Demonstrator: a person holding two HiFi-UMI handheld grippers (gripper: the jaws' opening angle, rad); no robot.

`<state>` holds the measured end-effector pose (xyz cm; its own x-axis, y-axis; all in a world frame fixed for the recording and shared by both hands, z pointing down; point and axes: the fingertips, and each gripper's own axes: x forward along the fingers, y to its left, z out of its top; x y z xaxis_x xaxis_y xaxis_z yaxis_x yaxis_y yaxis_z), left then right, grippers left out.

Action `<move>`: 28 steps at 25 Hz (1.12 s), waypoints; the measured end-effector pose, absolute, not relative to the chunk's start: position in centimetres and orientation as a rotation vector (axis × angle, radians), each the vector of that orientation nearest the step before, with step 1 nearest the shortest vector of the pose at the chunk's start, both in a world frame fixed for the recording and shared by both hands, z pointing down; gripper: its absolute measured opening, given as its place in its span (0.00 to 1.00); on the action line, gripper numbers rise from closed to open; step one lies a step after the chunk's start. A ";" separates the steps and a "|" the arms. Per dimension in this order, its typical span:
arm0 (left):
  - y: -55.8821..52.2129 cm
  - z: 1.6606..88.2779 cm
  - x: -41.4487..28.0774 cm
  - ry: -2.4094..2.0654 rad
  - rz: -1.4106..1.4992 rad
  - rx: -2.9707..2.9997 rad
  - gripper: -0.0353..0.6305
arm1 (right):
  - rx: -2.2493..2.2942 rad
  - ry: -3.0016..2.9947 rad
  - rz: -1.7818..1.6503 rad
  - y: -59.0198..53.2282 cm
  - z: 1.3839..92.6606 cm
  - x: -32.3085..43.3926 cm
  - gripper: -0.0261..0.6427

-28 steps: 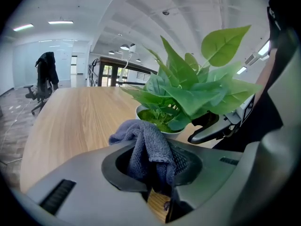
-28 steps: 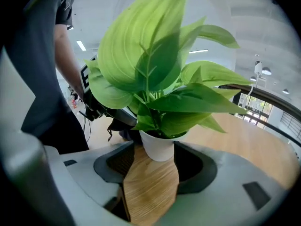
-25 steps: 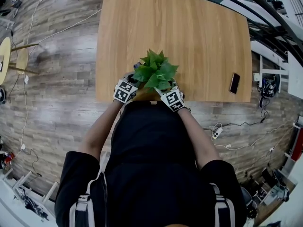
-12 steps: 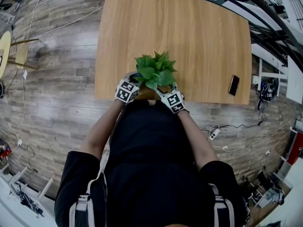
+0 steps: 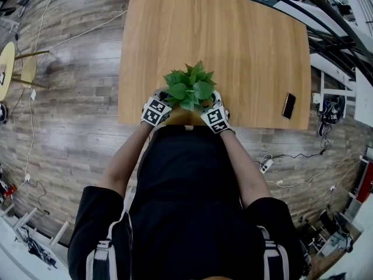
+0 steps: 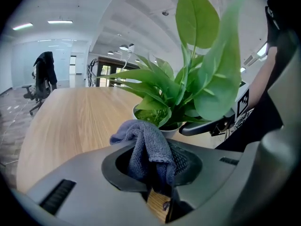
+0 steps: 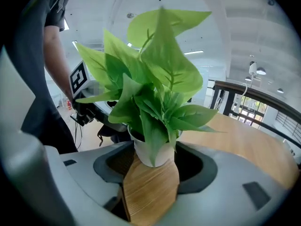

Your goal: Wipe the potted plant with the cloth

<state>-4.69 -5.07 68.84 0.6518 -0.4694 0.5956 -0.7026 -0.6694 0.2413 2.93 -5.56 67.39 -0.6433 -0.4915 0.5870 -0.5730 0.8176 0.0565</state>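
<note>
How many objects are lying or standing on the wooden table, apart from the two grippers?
2. The potted plant stands at the table's near edge; a dark phone lies near its right edge. The plant may hide something small.

An open-plan office.
A swivel chair (image 6: 43,79) stood by glass walls (image 6: 26,60) under strip lights (image 6: 60,21); cables (image 5: 87,28) ran over the plank floor (image 5: 76,115).
</note>
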 end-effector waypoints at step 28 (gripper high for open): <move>-3.6 68.7 -4.0 -0.880 0.666 2.410 0.22 | 0.593 -2.456 0.220 -1.6 67.8 -0.1 0.41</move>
<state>-3.98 -3.61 68.69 0.6739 -0.4496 0.5863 -0.6864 -0.6746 0.2716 -0.07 -1.61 67.78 -0.7224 -0.3628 0.5886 -0.4618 0.8867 -0.0203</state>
